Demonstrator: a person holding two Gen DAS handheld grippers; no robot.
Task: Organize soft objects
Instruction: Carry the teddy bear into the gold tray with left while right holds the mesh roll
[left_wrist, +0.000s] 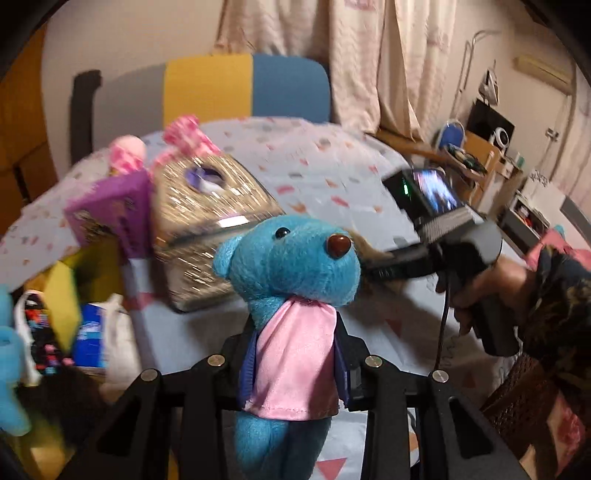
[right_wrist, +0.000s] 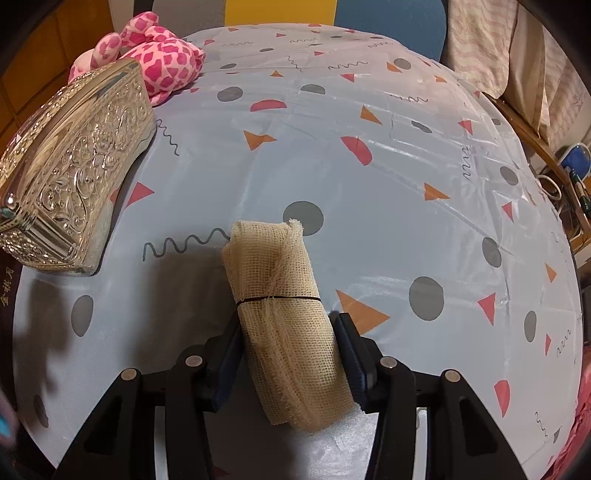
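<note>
Left gripper (left_wrist: 295, 354) is clamped on the blue teddy bear (left_wrist: 291, 273), lifted above the table (right_wrist: 369, 184). Right gripper (right_wrist: 291, 354) straddles the gauze roll (right_wrist: 280, 306) lying on the near table; left pad touches, right pad stands just clear (not yet a grip). Pink spotted plush (right_wrist: 155, 55) lies untouched at the far left beside the silver box (right_wrist: 74, 166); sorting looks barely begun.

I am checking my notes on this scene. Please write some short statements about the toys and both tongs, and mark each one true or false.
1. The left tongs are shut on the blue teddy bear. True.
2. The bear wears a green scarf. False: it is pink.
3. The gauze roll lies between the right tongs. True.
4. The silver ornate box stands on the floor. False: it is on the table.
5. The pink spotted plush lies behind the box. True.
</note>
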